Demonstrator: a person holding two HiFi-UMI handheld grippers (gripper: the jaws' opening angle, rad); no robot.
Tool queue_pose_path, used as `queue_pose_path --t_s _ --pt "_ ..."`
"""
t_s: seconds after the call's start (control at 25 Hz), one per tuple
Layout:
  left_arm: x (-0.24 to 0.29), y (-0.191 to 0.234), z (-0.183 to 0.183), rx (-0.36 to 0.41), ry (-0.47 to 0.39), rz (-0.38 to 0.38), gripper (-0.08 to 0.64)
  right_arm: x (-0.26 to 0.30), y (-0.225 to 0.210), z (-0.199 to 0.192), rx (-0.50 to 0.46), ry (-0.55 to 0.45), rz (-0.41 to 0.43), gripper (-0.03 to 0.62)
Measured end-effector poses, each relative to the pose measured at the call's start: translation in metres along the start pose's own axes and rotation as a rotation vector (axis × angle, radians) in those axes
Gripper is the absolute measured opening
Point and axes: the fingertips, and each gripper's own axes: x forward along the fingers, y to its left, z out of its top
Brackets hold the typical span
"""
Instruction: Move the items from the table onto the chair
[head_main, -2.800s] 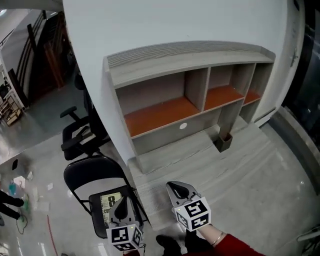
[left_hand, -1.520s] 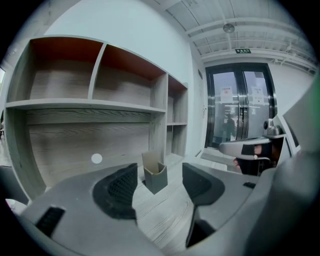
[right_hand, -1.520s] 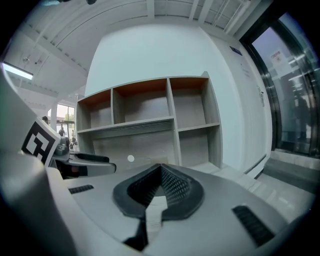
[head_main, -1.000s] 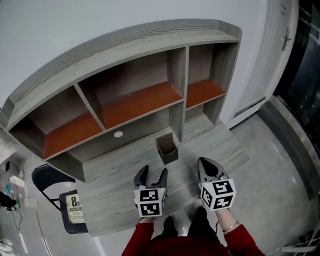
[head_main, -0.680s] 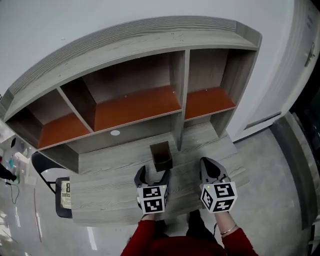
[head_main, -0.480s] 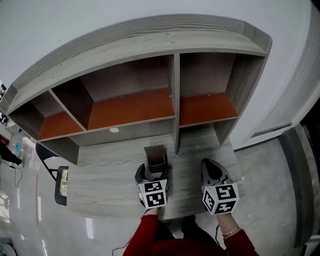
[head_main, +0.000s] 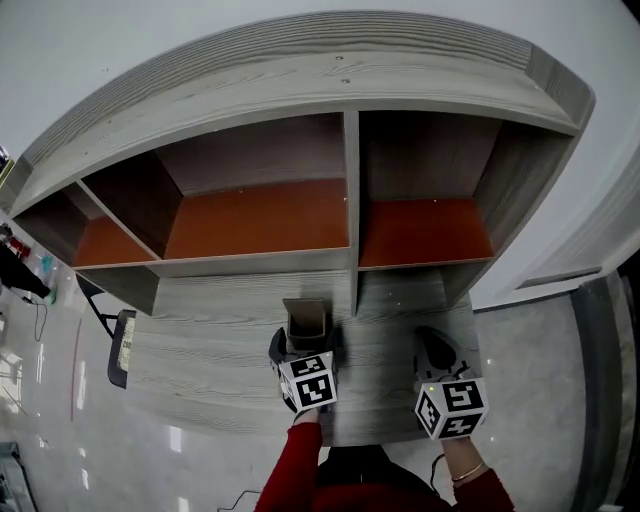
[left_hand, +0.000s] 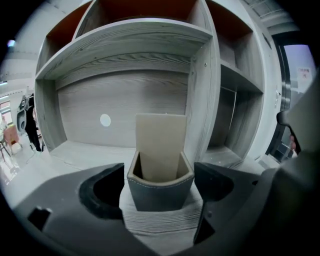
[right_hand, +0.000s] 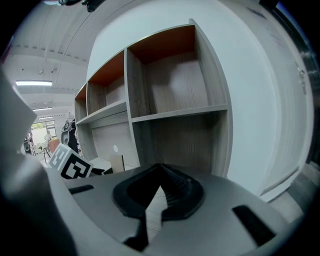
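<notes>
Left hand-held gripper (head_main: 306, 342) advanced, tilted down, jaws just opened astride pen holder (head_main: 305, 315); right hand-held gripper (head_main: 436, 345) closed, empty.

Steep overhead, two low along table (head_main: 200, 345)

A holder (head_main: 306, 318) stands on the table (head_main: 200, 372), near the middle. Behind it, at 12 o'clock, a shelf unit (head_main: 350, 190) rises along the table's back edge, and the unit's upright divider is at the holder's 1 o'clock. The chair (head_main: 121, 346) stands on the floor at 9 o'clock, just beside the table's left end.
</notes>
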Motion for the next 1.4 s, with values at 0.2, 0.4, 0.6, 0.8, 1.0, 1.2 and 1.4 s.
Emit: queue_pose_path --t_s 0.2,0.4,0.6,0.8,1.0,1.2,1.4 --pt "0.023 -0.001 -0.011 0.021 0.027 0.018 0.437 0.004 -0.006 -0.004 0.008 0.019 -0.014 0.008" --pt "0.023 0.0 -0.014 0.028 0.01 0.018 0.437 0.006 -0.006 -0.012 0.01 0.039 -0.007 0.008" --pt "0.0 0.006 0.009 0.003 -0.074 0.012 0.439 0.01 -0.002 -0.005 -0.003 0.025 0.013 0.008" --pt "-0.051 0.02 0.045 0.03 -0.183 0.004 0.439 0.013 0.014 0.008 -0.013 -0.01 0.071 0.008" --pt "-0.101 0.049 0.065 0.036 -0.248 0.027 0.439 0.015 0.065 0.015 -0.04 -0.031 0.195 0.008" --pt "-0.148 0.105 0.066 0.002 -0.282 0.13 0.44 0.027 0.142 0.024 -0.113 -0.049 0.395 0.008" --pt "-0.191 0.157 0.054 -0.028 -0.302 0.184 0.439 0.024 0.217 0.021 -0.159 -0.049 0.505 0.008"
